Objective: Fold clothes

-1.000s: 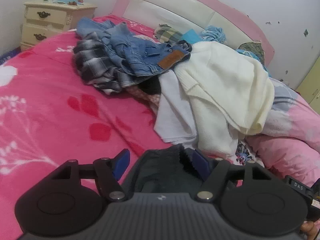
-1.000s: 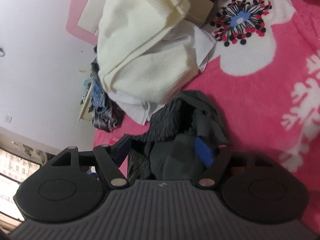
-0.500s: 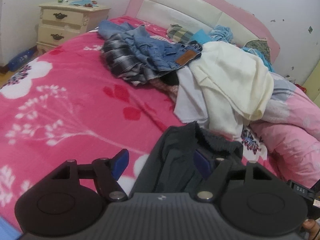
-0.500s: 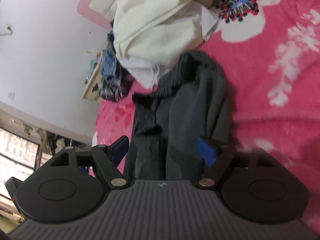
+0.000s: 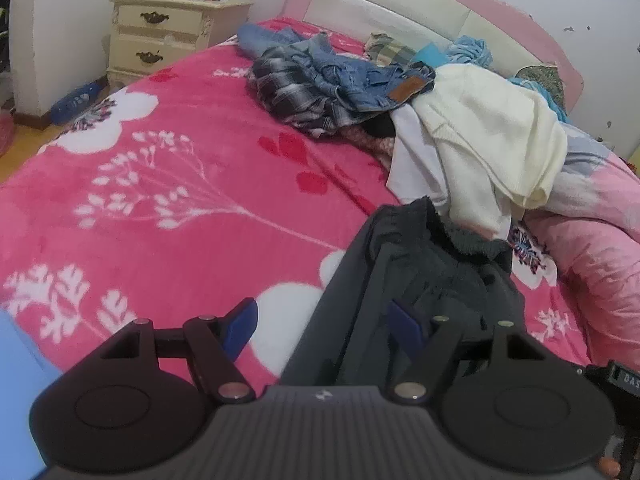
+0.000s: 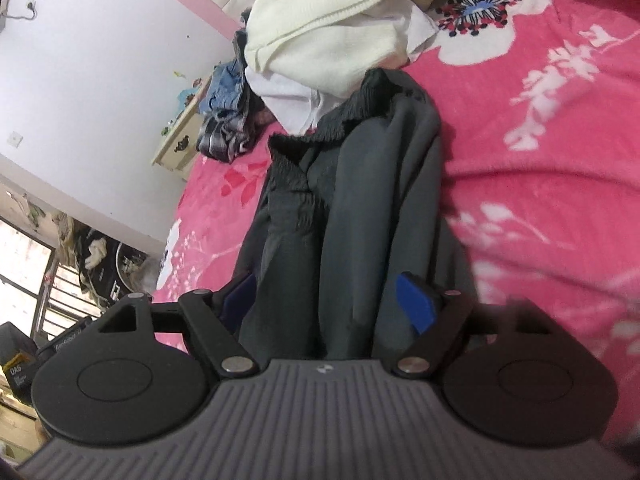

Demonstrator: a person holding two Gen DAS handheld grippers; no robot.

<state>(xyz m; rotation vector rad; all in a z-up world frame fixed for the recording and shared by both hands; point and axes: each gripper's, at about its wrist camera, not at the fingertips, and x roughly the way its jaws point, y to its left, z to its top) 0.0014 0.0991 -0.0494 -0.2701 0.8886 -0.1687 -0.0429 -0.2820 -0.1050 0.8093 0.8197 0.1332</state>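
Observation:
Dark grey trousers with an elastic waistband lie stretched lengthwise on the pink floral blanket. The waistband end touches the clothes pile. My left gripper hangs over their near end, open. Its right pad is at the cloth and its left pad is over bare blanket. My right gripper is also above the trousers. Its jaws are opening. The cloth lies between them, and both blue pad faces show with no cloth pressed on them.
A pile of clothes sits toward the headboard: a cream sweater, a white garment, jeans and a plaid shirt. A pink quilt lies on the right. A cream nightstand stands beside the bed on the left.
Both grippers have drawn back from the clothes pile. The grey trousers, bunched close between the jaws before, now lie stretched out long. The right view has rolled somewhat.

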